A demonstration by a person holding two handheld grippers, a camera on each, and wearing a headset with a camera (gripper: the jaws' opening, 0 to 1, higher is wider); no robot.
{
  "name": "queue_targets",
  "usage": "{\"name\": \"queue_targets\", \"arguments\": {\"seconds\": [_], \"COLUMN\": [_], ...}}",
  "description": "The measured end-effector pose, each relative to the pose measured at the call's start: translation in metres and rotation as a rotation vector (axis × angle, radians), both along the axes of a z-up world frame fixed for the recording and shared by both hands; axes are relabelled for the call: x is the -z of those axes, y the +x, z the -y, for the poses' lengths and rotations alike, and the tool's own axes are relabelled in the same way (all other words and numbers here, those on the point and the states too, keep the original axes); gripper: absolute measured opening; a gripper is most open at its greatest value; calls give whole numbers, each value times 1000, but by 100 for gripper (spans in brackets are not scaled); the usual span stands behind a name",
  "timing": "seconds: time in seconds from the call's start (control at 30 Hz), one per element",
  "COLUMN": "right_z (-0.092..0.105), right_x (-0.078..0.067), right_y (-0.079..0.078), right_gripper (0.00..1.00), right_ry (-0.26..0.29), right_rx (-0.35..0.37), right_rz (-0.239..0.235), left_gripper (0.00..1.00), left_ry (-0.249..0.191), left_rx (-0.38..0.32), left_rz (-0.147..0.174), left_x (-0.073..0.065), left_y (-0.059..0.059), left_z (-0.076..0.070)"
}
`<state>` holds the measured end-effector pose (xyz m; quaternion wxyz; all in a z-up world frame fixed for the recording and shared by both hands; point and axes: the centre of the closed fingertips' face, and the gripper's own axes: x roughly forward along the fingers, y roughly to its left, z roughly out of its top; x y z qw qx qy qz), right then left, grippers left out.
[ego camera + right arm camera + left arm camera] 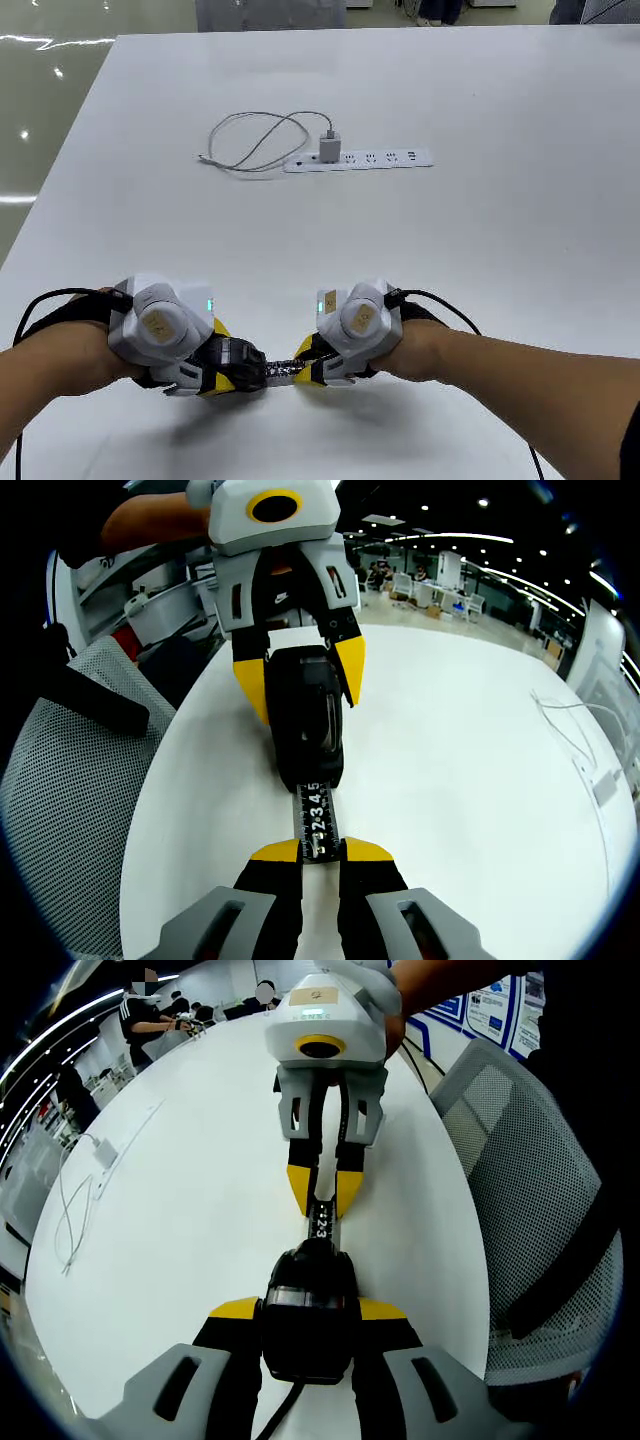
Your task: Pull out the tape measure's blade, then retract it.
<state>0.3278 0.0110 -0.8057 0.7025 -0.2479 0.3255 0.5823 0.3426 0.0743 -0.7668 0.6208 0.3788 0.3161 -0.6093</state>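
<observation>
White counter below, near its front edge: left claw clamped on the case, right claw pinched shut on the blade tip, only a short length drawn out, so probably best to pull straight and level, case held steady

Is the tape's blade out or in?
Out, slightly: a short stretch of numbered blade runs from the case to the right gripper.

The black tape measure shows a black blade with white numerals, the left hand-held gripper and right hand-held gripper are white-grey with yellow tips, and the tabletop is plain white.
</observation>
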Motion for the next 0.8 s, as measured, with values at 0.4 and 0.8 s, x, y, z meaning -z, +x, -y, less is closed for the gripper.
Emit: {"name": "queue_targets", "arguments": {"seconds": [0.4, 0.8], "right_z": [14, 24], "right_x": [-1, -2], "right_y": [-2, -5], "right_gripper": [8, 8], "right_ry": [-1, -8], "right_rx": [23, 39], "right_rz": [-14, -21], "left_gripper": [29, 29], "left_ry": [19, 30], "left_rx": [0, 10], "left_rz": [1, 6], "left_x": [0, 0], "left_y": [0, 0], "left_z": [1, 1]}}
